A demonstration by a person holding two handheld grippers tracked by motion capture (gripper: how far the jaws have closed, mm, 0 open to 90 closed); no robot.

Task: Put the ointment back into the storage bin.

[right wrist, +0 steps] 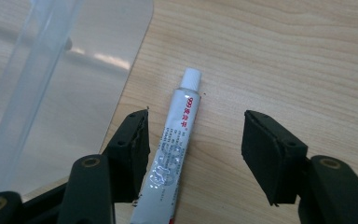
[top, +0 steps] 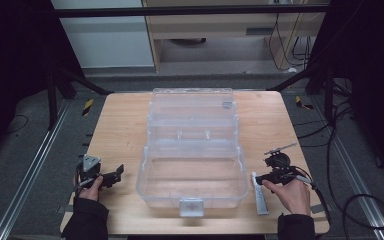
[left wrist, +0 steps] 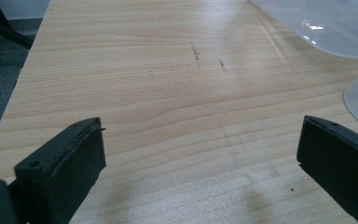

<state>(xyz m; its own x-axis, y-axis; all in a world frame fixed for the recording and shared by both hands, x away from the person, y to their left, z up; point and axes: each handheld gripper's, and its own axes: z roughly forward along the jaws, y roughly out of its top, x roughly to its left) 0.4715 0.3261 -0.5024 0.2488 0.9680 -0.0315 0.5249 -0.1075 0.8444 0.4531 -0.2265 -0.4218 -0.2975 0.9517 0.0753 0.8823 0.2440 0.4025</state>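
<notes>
A silver glue tube (top: 260, 194) with a white cap and red print lies on the wooden table (top: 120, 125), just right of an open clear plastic box (top: 141, 176). My right gripper (top: 259, 179) is lowered over the tube (right wrist: 175, 149) with its jaws on either side. The left jaw is right beside the tube and the right jaw stands well apart, so the gripper is open. My left gripper (top: 117, 175) rests low at the table's left, open, with bare wood between its jaws (left wrist: 200, 140).
The clear box stands in the middle of the table with its lid (top: 192, 105) laid back toward the far edge and a latch (top: 191, 206) at the front. Its wall (right wrist: 51, 93) sits close to my right gripper's left jaw. Cables and metal rails lie on the floor around.
</notes>
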